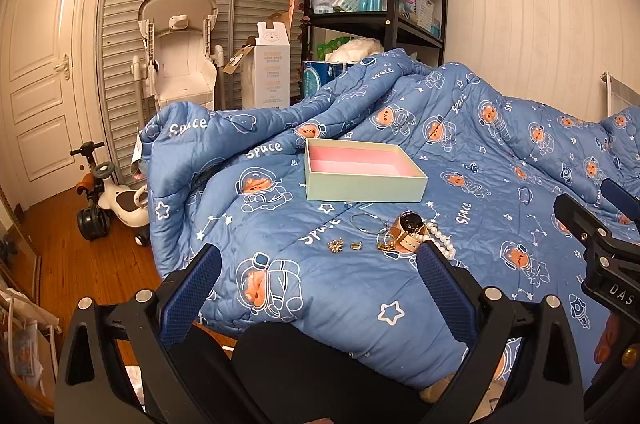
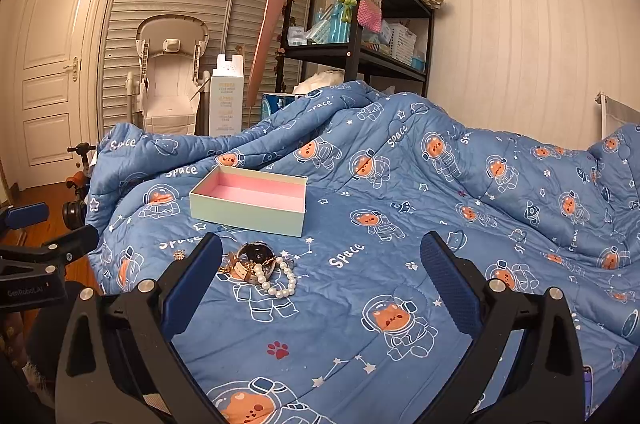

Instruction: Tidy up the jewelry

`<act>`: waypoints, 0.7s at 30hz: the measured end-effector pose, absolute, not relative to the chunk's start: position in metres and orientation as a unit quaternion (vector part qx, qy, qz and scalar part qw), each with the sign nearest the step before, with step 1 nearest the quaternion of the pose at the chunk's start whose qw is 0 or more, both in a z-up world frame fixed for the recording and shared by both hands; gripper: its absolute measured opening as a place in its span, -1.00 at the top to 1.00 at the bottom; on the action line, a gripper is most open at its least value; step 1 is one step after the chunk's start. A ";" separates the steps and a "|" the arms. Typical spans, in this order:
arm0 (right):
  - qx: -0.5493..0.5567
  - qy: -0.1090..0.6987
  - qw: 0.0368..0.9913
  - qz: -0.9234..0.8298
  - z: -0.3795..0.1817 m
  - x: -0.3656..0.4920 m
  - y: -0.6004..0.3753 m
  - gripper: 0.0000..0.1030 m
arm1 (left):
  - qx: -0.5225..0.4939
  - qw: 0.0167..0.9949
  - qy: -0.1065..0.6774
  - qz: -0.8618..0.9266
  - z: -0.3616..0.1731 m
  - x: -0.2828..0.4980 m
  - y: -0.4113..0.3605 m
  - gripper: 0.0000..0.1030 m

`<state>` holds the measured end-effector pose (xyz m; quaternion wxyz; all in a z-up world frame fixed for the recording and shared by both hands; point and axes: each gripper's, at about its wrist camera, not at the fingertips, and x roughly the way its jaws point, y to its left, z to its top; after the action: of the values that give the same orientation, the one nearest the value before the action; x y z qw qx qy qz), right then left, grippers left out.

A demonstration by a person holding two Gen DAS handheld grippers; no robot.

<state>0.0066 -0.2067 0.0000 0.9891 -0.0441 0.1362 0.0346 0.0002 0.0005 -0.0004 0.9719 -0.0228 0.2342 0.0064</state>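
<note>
A: Nearest the cameras, both tools hang over the bed with jaws spread wide and nothing between them: the left gripper (image 1: 318, 264) and the right gripper (image 2: 320, 254).

B: And under them?

A: The blue space-print quilt (image 2: 360, 336), astronaut bears all over it. Just beyond the left jaws' right-hand finger lies the jewelry pile: a pearl bracelet (image 1: 442, 238) right against that fingertip, and a gold watch (image 1: 409, 226) with a pale strap touching the pearls.

B: Anything loose?

A: Between the left jaws, a touch farther out, a small gold snowflake brooch (image 1: 335, 245), then a tiny gold piece (image 1: 355, 245) beside it, too small to name. A thin wire bangle (image 1: 365, 222) lies just past those, next to the watch.

B: From the right side?

A: The same heap sits just inside the right jaws' left-hand finger: the watch (image 2: 256, 256), and the pearls (image 2: 280, 280) looped in front of it. The brooch (image 2: 179, 255) peeks out left of that finger.

B: The box?

A: Beyond the pile, an open pale green box (image 1: 362, 189) with a pink lining, nothing visible inside. It stands apart from the jewelry, ahead of the left jaws and ahead-left of the right.

A: Farther back the quilt bunches up, then a white high chair (image 1: 180, 52) and a black shelf rack (image 1: 384, 20) by the wall.
</note>
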 end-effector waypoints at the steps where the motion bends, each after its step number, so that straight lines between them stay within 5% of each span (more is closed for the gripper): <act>1: -0.044 0.136 0.989 0.035 0.000 0.007 -0.207 -0.90 | -0.023 0.972 0.234 0.007 0.000 0.000 0.001 -0.87; 21: -0.047 0.137 0.989 0.037 -0.001 0.006 -0.204 -0.90 | -0.024 0.972 0.235 0.007 0.000 0.000 0.001 -0.87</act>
<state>0.0059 -0.2043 -0.0008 0.9888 -0.0472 0.1366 0.0374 0.0004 0.0009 -0.0004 0.9718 -0.0242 0.2346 0.0067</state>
